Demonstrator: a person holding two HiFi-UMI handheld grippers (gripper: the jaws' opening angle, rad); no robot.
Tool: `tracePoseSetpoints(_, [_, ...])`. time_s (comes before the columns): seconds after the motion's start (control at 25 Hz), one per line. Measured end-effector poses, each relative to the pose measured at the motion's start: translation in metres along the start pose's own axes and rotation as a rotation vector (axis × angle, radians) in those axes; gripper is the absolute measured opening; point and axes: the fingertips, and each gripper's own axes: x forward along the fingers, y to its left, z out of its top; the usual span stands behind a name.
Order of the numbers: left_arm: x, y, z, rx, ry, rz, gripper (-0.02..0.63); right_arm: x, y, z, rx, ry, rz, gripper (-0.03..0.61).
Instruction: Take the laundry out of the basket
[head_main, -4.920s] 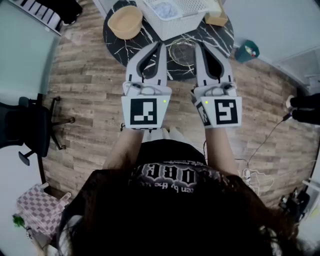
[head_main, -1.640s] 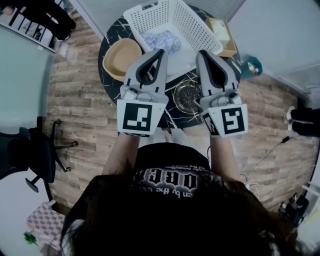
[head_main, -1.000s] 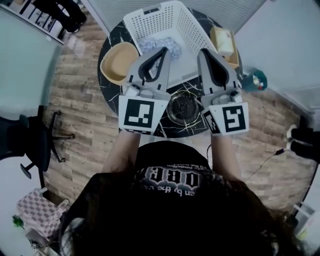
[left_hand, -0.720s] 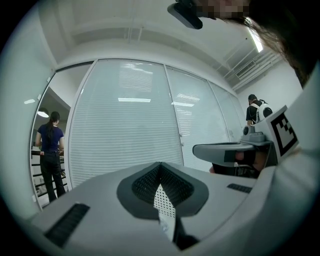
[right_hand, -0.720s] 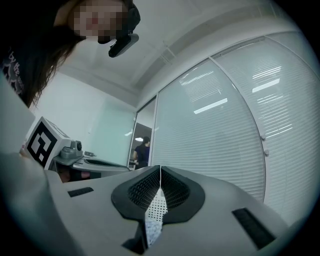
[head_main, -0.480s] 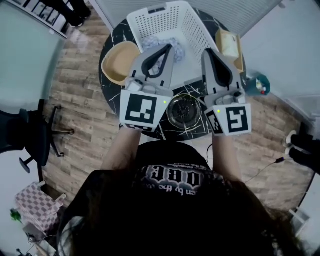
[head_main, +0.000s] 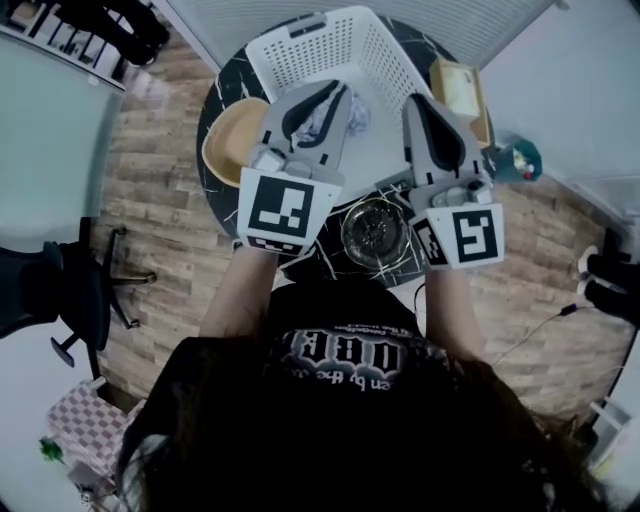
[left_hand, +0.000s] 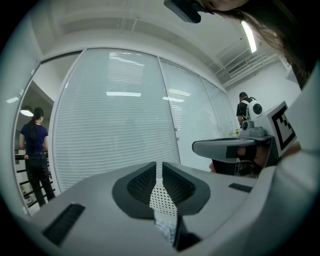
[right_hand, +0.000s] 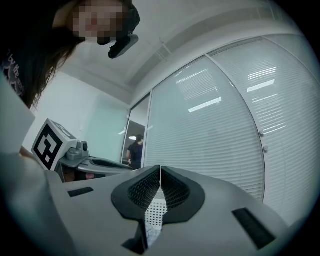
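A white perforated laundry basket (head_main: 325, 45) stands at the back of a round black marble table (head_main: 220, 95). A bundle of blue-and-white laundry (head_main: 352, 115) lies in it, mostly covered by my left gripper (head_main: 338, 97), which hangs above it with its jaws shut and nothing between them. My right gripper (head_main: 414, 104) is shut too and hovers over the basket's near right rim. In the left gripper view the basket wall (left_hand: 161, 197) and a bit of laundry (left_hand: 165, 229) show below the gripper (left_hand: 159, 165). The right gripper (right_hand: 160, 169) looks over the basket wall (right_hand: 154, 212).
A tan bowl (head_main: 225, 140) sits left of the basket, a glass dish (head_main: 372, 232) at the table's near edge, a wooden box (head_main: 456, 85) at the right. An office chair (head_main: 60, 290) stands on the wood floor at left. Glass walls with blinds lie ahead.
Both grippers have moved forward from above the table's near edge to above the basket. The left one now covers the laundry. Both stay shut.
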Motion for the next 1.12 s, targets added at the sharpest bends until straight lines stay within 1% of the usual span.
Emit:
tracePoseSetpoints(0.08, [0.005,-0.002,-0.005,0.014,0.024,-0.04,0.055,0.002,-0.002,-0.002,0.007,0.002,-0.008,0.028])
tracePoseSetpoints(0.24, [0.017,-0.002,-0.017,0.048,0.078,-0.092,0.092,0.007,-0.004,-0.002,0.004,0.002,-0.015,0.028])
tracePoseSetpoints(0.32, [0.023,-0.005,-0.023,0.055,0.117,-0.144,0.123,0.009,-0.006,-0.004,0.006,0.008,-0.017,0.028])
tracePoseSetpoints(0.4, [0.03,-0.007,-0.031,0.067,0.166,-0.198,0.172,0.011,-0.008,-0.007,0.013,0.014,-0.016,0.028])
tracePoseSetpoints(0.48, [0.035,-0.008,-0.041,0.098,0.23,-0.246,0.215,0.013,-0.008,-0.009,0.019,0.015,-0.016,0.028])
tracePoseSetpoints(0.6, [0.044,-0.01,-0.058,0.16,0.332,-0.324,0.258,0.016,-0.011,-0.009,0.023,0.014,-0.018,0.028])
tracePoseSetpoints(0.72, [0.054,-0.01,-0.07,0.227,0.413,-0.386,0.313,0.018,-0.015,-0.009,0.034,0.01,-0.023,0.028])
tracePoseSetpoints(0.76, [0.058,-0.01,-0.073,0.246,0.435,-0.402,0.332,0.019,-0.017,-0.009,0.037,0.009,-0.025,0.028])
tracePoseSetpoints(1.0, [0.082,-0.014,-0.097,0.343,0.545,-0.514,0.394,0.025,-0.022,-0.011,0.046,0.005,-0.027,0.028])
tracePoseSetpoints(1.12, [0.095,-0.02,-0.116,0.372,0.595,-0.573,0.437,0.029,-0.025,-0.011,0.046,0.005,-0.03,0.028])
